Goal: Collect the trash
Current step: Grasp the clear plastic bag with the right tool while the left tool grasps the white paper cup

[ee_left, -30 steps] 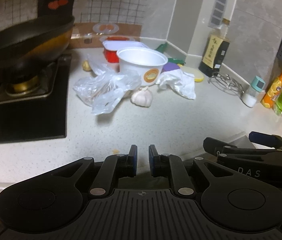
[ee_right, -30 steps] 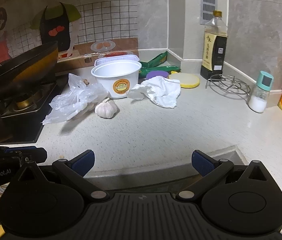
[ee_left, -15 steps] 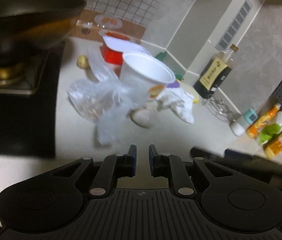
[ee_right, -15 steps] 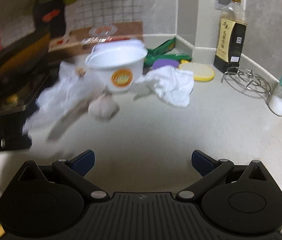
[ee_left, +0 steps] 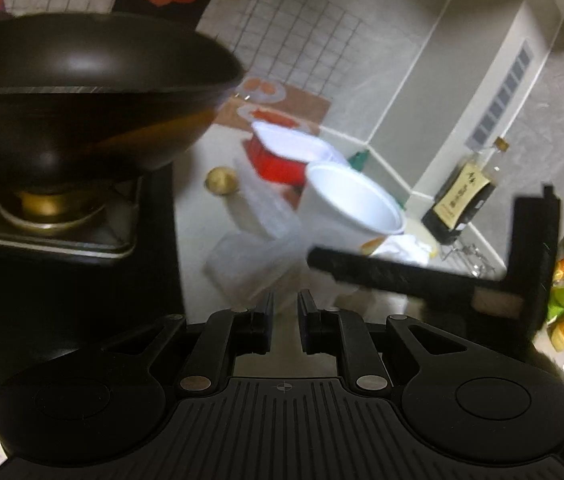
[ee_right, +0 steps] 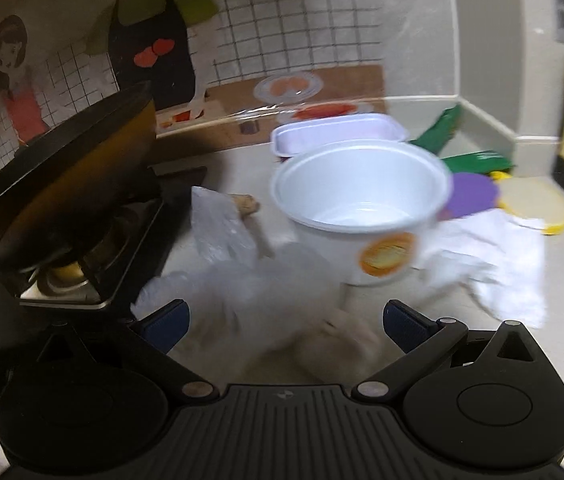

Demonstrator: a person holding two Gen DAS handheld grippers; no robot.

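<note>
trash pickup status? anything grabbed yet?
Nothing collected yet. Both tongs are empty: the left tongs nearly closed on nothing, the right tongs wide open, over the clear plastic bag and garlic bulb. Still on the counter: the white paper bowl, crumpled white tissue, lidded tray and green wrappers. The frames are motion-blurred.

bag [ee_right: 218, 228] left of cup [ee_right: 362, 216], wok [ee_right: 62, 184] farther left
</note>
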